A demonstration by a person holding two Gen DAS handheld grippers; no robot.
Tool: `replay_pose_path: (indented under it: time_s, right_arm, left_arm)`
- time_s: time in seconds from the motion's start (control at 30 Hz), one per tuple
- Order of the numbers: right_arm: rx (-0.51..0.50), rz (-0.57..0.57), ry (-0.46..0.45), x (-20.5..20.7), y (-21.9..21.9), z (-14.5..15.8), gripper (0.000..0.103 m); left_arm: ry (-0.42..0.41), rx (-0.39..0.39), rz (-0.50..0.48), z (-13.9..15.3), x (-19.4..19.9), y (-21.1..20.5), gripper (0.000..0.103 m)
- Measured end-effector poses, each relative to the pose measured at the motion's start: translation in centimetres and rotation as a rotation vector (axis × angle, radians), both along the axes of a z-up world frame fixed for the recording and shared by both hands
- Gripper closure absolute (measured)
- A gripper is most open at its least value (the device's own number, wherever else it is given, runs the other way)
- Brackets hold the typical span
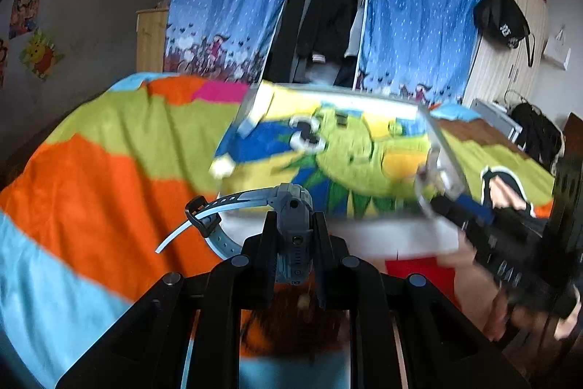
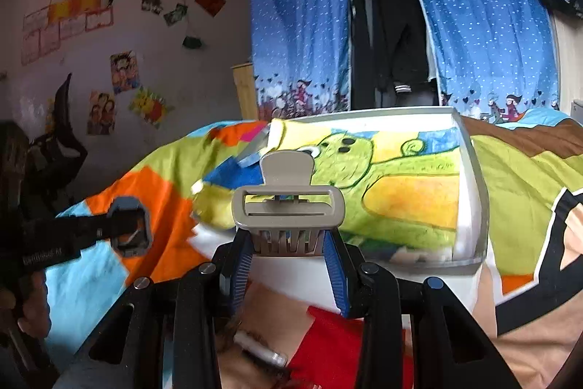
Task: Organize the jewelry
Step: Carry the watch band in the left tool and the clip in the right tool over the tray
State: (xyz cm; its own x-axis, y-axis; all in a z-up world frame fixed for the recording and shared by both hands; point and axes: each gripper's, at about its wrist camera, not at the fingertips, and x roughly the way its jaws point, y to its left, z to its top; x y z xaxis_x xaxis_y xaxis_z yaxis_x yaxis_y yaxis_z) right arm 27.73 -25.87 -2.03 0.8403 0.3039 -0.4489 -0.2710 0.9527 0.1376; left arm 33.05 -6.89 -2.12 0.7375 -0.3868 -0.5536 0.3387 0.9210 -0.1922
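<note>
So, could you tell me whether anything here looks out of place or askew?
Nothing looks damaged or spilled. The clear tray sits unevenly on the rumpled blanket. The left gripper holds a grey watch; the right gripper holds a beige hair claw clip.

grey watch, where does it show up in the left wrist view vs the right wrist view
Left wrist view: the grey watch sits bottom centre, clamped in the left gripper.
Right wrist view: it shows at the left edge, in the same gripper.
Shared landmark: the clear box on the blanket.
</note>
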Motion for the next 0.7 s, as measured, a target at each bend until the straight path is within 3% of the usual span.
replay_pose_path:
  time_s: [0.17, 0.43, 0.7]
  right_arm:
    - [0.004, -0.031, 0.008, 2.4, -0.5, -0.5, 0.067]
    - [-0.027, -0.077, 0.152, 5.4, -1.5, -2.8, 0.067]
    - [-0.051, -0.071, 0.182, 5.4, -1.4, -3.5, 0.064]
  left_arm:
    - [0.019, -0.037, -0.024, 0.5, 4.8, -2.0, 0.089]
    - [0.203, -0.051, -0.022, -2.8, 10.4, -3.8, 0.089]
    - [0.232, 0.028, 0.002, -4.0, 10.3, -4.7, 0.087]
